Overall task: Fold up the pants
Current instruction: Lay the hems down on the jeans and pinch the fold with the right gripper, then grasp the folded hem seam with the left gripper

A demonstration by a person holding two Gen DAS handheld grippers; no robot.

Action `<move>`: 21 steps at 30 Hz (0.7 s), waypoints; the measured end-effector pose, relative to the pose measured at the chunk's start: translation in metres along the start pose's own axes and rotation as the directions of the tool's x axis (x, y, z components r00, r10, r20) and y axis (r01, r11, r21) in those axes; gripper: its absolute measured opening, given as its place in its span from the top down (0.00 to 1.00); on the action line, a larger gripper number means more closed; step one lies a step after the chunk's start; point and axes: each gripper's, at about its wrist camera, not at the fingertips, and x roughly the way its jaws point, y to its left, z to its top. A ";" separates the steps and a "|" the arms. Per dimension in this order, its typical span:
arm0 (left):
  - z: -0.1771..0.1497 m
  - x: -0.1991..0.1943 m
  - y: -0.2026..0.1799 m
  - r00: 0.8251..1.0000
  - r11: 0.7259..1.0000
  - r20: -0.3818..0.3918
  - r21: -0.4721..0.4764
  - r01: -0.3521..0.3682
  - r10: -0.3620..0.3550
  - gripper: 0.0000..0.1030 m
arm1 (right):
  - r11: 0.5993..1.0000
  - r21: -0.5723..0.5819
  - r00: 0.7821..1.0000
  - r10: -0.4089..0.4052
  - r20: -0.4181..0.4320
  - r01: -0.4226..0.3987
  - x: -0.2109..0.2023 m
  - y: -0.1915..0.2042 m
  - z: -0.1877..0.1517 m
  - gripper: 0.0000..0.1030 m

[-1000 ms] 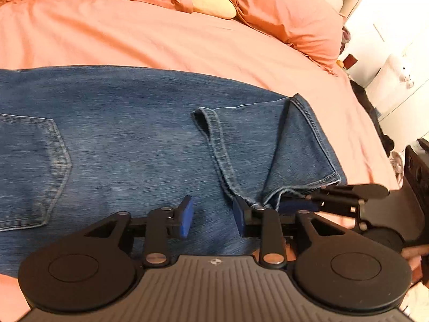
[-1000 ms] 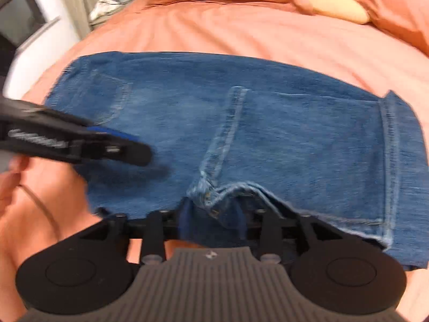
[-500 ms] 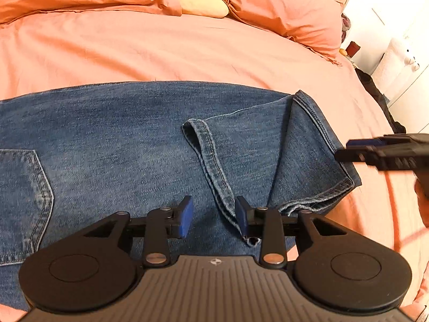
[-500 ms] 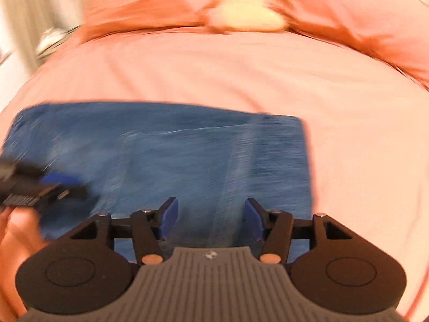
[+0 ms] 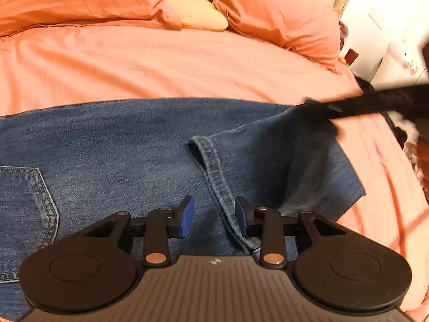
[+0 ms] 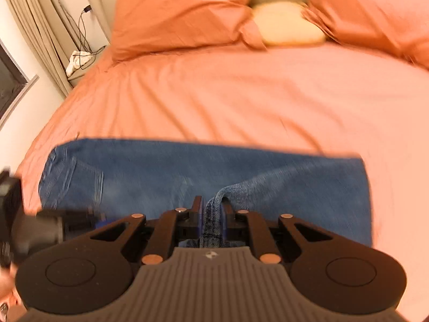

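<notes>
Jeans folded on the bed, right claw closing on denim.

I see the blue jeans [image 5: 128,145] lying flat across the orange bed sheet [image 5: 161,64], one hem doubled back over the leg. My right gripper [image 6: 211,214] is closing, its pads pressing a bunched fold of denim between them. My left gripper [image 5: 214,216] stands about half open over the hem seam, clamping nothing.

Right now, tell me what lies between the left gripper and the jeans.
Nothing visible. The left gripper hangs open directly over the jeans, the hemmed edge running between its jaws. The right gripper is closing on denim.
</notes>
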 end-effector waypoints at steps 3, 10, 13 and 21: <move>0.001 -0.004 0.000 1.000 1.000 0.009 -0.003 0.012 -0.012 0.62 | 1.000 0.002 0.999 -0.027 -0.035 0.027 0.035 0.012 0.016 0.92; 0.002 0.003 0.004 1.000 0.999 -0.008 -0.022 0.029 -0.029 0.53 | 0.992 0.122 0.993 -0.015 -0.118 0.029 0.095 0.008 0.019 0.69; 0.003 0.007 0.007 0.999 0.999 -0.011 -0.028 0.036 -0.036 0.49 | 0.988 0.151 0.996 0.037 -0.079 -0.025 0.086 0.005 0.018 0.65; -0.003 0.012 0.011 0.999 0.997 -0.024 -0.067 0.033 -0.035 0.42 | 0.987 0.151 0.998 0.056 -0.001 -0.056 0.033 -0.010 0.008 0.66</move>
